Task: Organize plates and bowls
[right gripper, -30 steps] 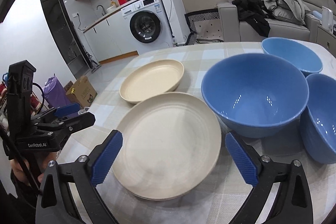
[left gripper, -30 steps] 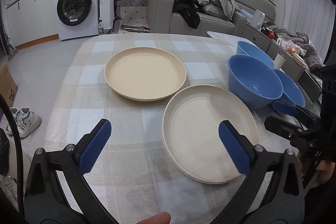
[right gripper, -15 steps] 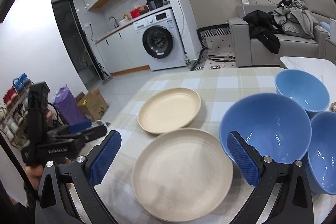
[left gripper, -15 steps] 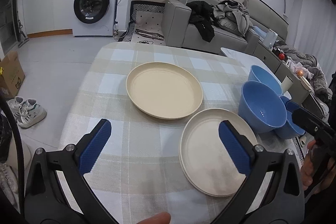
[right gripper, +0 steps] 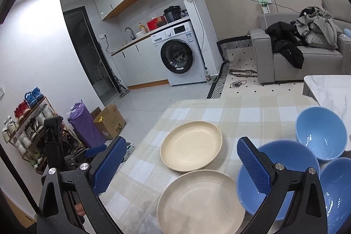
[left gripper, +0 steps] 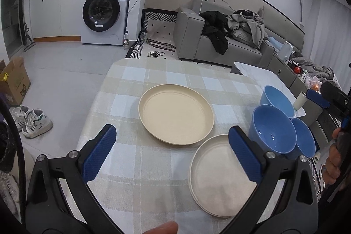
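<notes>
Two cream plates lie on the checked tablecloth: the far plate (left gripper: 175, 116) (right gripper: 190, 145) and the near plate (left gripper: 219, 177) (right gripper: 200, 201), side by side and nearly touching. Three blue bowls cluster at the table's right: a big one (left gripper: 273, 131) (right gripper: 278, 179), a far one (left gripper: 277, 100) (right gripper: 321, 133) and a third (left gripper: 303, 139) (right gripper: 339, 190). My left gripper (left gripper: 171, 155) hangs open well above the plates, holding nothing. Equally high over the near plate, my right gripper (right gripper: 178, 166) is open and empty.
The table (left gripper: 136, 89) ends on the left over grey floor with sneakers (left gripper: 33, 120) and a cardboard box (left gripper: 15, 78). A white marble table (left gripper: 258, 76) adjoins the far right. A washing machine (left gripper: 103, 14), sofa (left gripper: 219, 43) and shoe rack (right gripper: 24, 124) stand farther away.
Both grippers have risen and pulled back from the table, so plates and bowls look smaller and farther. Nothing was grasped; both stay open.
</notes>
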`<state>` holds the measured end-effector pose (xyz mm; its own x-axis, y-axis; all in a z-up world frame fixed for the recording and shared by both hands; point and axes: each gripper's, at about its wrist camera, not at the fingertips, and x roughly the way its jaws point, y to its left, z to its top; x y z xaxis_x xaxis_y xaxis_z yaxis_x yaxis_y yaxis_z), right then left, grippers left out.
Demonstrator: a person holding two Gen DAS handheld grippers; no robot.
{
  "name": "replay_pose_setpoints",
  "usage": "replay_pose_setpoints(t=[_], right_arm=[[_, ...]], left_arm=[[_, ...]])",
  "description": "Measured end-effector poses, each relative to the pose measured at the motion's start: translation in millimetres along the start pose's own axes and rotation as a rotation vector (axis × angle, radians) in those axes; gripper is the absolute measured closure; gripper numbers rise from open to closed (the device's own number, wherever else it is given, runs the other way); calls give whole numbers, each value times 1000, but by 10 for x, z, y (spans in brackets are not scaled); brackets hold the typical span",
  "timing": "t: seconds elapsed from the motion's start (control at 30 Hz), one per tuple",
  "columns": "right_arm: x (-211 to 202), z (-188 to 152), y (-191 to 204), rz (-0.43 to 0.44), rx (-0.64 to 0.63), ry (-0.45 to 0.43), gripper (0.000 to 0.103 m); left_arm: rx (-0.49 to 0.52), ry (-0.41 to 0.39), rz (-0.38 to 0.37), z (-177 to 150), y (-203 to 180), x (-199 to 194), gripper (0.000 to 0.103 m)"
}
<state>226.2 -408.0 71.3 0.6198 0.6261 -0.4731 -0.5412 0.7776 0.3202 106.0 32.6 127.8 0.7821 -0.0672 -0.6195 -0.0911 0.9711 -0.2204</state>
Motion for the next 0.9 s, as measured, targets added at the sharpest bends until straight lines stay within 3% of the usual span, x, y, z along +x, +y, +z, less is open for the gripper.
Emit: replay_pose_setpoints(t=[0.37,0.9], right_arm=[[647,63,-171,-66,-28,123,0],[1579,-87,-372,-141,-24,248,4]], left_arm=[[-32,57,36,225,134,485,1],[-64,139,53,190,395,1197,1]])
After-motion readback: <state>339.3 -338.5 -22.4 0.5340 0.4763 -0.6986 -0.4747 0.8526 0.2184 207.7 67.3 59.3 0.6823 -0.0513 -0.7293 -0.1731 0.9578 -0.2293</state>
